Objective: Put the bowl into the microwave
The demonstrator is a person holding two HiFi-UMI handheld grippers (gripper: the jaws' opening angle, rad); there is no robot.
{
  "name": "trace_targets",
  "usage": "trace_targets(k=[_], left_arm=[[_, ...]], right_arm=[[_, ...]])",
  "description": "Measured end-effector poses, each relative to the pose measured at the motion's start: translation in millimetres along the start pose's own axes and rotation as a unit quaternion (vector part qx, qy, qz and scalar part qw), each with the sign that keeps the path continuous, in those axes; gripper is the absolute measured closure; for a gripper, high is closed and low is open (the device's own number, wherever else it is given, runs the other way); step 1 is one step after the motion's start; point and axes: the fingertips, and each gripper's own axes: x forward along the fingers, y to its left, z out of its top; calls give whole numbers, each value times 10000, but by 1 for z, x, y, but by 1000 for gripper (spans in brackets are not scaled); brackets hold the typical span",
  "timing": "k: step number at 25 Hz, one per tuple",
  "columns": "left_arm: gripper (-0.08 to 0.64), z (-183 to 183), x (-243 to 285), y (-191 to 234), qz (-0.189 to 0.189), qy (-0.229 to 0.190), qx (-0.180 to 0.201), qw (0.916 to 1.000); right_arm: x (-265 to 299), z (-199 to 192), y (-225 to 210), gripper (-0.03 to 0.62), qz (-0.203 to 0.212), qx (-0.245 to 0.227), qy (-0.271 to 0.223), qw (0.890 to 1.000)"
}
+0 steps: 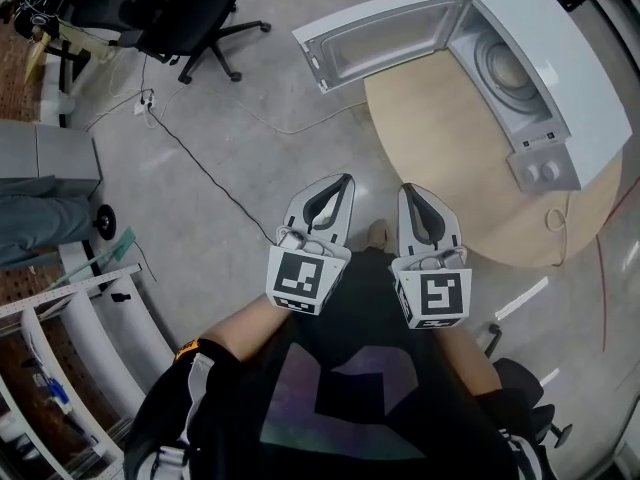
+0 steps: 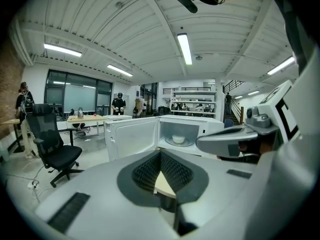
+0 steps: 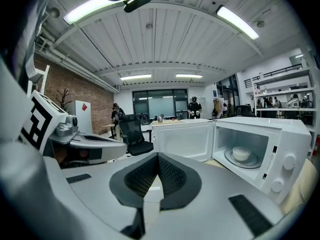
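The white microwave point(image 1: 560, 58) stands on a round wooden table point(image 1: 440, 138) with its door point(image 1: 385, 33) swung wide open to the left. A white bowl point(image 1: 507, 68) sits on the turntable inside; it shows as the bowl point(image 2: 178, 139) in the left gripper view and the bowl point(image 3: 241, 154) in the right gripper view. My left gripper point(image 1: 345, 180) and right gripper point(image 1: 405, 190) are held side by side close to the body, short of the table edge. Both are shut with nothing between the pads, and both point towards the microwave point(image 2: 190, 131) point(image 3: 270, 144).
A black office chair point(image 1: 180, 8) stands on the concrete floor at the far left, with cables point(image 1: 190, 158) trailing across the floor. White shelving point(image 1: 80, 318) is at the near left. A white cord point(image 1: 556, 218) lies on the table near the microwave's control side. People stand far off point(image 3: 194, 106).
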Motion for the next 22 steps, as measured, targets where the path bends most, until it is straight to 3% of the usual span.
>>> trace_targets(k=[22], left_arm=[[514, 8, -10, 40, -21, -95, 5, 10000]], right_arm=[[27, 6, 30, 577, 66, 97, 60, 9999]])
